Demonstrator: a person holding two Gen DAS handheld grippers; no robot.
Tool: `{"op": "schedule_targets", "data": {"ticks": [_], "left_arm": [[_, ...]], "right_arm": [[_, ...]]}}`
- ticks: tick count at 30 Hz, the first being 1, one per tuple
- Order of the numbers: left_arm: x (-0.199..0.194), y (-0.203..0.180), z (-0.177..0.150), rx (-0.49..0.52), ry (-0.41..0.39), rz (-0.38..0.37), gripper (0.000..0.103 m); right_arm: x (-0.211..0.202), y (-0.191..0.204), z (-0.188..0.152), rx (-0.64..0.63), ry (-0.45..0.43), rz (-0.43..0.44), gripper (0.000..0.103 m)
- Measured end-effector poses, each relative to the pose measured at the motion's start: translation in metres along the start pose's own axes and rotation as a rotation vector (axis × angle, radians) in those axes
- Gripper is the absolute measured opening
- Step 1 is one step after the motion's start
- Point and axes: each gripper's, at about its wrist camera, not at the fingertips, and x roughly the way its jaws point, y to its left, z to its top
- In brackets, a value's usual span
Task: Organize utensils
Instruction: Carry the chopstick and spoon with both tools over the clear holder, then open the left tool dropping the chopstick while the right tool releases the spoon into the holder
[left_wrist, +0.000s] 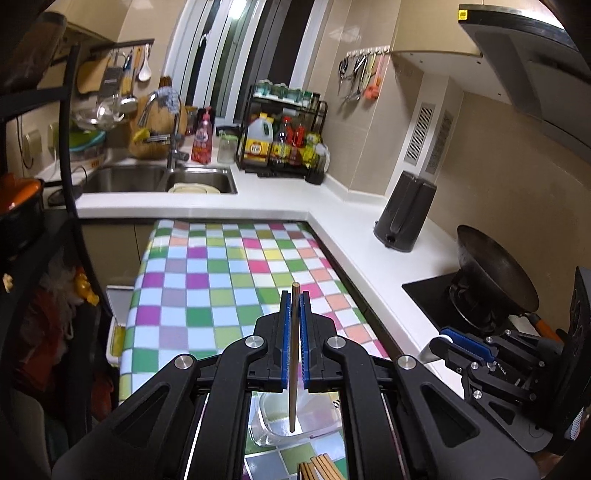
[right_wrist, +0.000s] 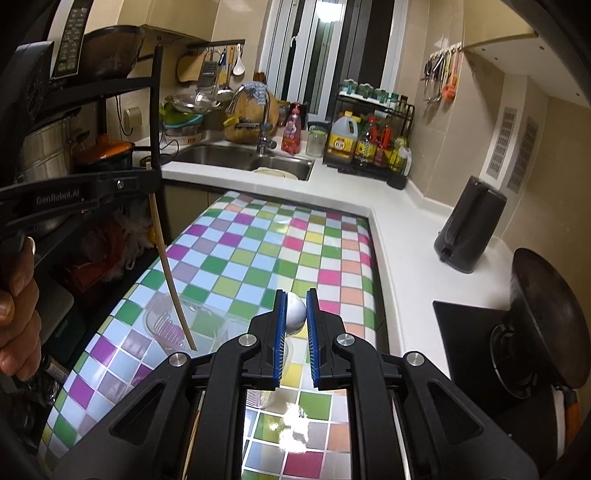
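Note:
In the left wrist view my left gripper (left_wrist: 294, 293) is shut on a single wooden chopstick (left_wrist: 294, 354), held upright. Its lower end hangs over a clear plastic container (left_wrist: 321, 424) on the checkered tablecloth (left_wrist: 207, 280). A bundle of chopsticks (left_wrist: 317, 469) lies at the bottom edge. My right gripper (right_wrist: 295, 291) is shut on a white rounded utensil (right_wrist: 297, 314), apparently a spoon. The right wrist view shows the left gripper (right_wrist: 153, 181) with its chopstick (right_wrist: 168, 273) slanting down into a clear container (right_wrist: 162, 321). The right gripper (left_wrist: 445, 339) appears at the right of the left wrist view.
A white L-shaped counter (left_wrist: 354, 236) borders the table, with a sink (left_wrist: 199, 181), a condiment rack (left_wrist: 284, 140), a dark kettle (left_wrist: 406, 210) and a wok (left_wrist: 495, 273) on the stove. A dark shelf (right_wrist: 110, 92) with an orange pot (right_wrist: 107, 151) stands left. A hand (right_wrist: 14, 306) grips the left tool.

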Motion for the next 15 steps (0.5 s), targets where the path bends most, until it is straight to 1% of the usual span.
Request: {"op": "schedule_targets", "data": {"ticks": [5, 8, 15], "left_arm": [[0.016, 0.007, -0.014, -0.024, 0.046, -0.018, 0.005], [0.025, 0.005, -0.021, -0.015, 0.067, -0.022, 0.005], [0.031, 0.007, -0.023, -0.016, 0.072, -0.026, 0.005]], "right_arm": [[0.021, 0.005, -0.012, 0.005, 0.039, 0.015, 0.011], [0.029, 0.008, -0.018, 0.007, 0.055, 0.020, 0.011], [0.038, 0.012, -0.025, 0.004, 0.080, 0.033, 0.012]]}}
